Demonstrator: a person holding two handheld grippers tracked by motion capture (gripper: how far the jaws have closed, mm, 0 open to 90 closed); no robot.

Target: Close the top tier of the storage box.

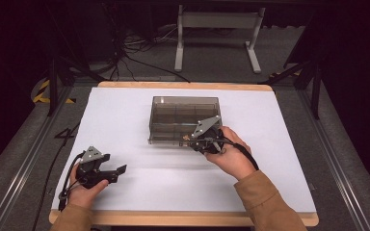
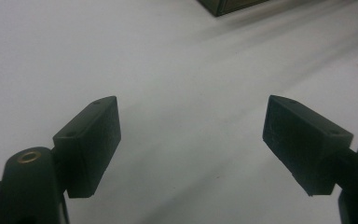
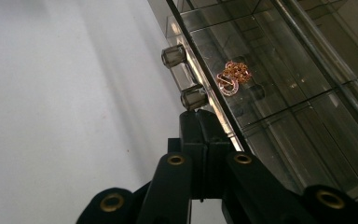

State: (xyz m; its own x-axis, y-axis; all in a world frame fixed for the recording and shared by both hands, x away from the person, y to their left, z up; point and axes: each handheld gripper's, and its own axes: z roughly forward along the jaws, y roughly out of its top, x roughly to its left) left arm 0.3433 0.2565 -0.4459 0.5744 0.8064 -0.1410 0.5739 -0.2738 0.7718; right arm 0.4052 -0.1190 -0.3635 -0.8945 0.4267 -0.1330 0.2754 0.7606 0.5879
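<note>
Right gripper is clenched, its jaws pressed flat together with nothing between them, tips right at the near front edge of the smoky clear box in the middle of the white table. Its own view adds what the high view blurs: two small clear knobs on the box's front, just past the jaw tips, and a coppery chain (bunched up) inside a compartment. Left gripper sits near-left, well apart from the box, jaws spread wide over bare table.
</note>
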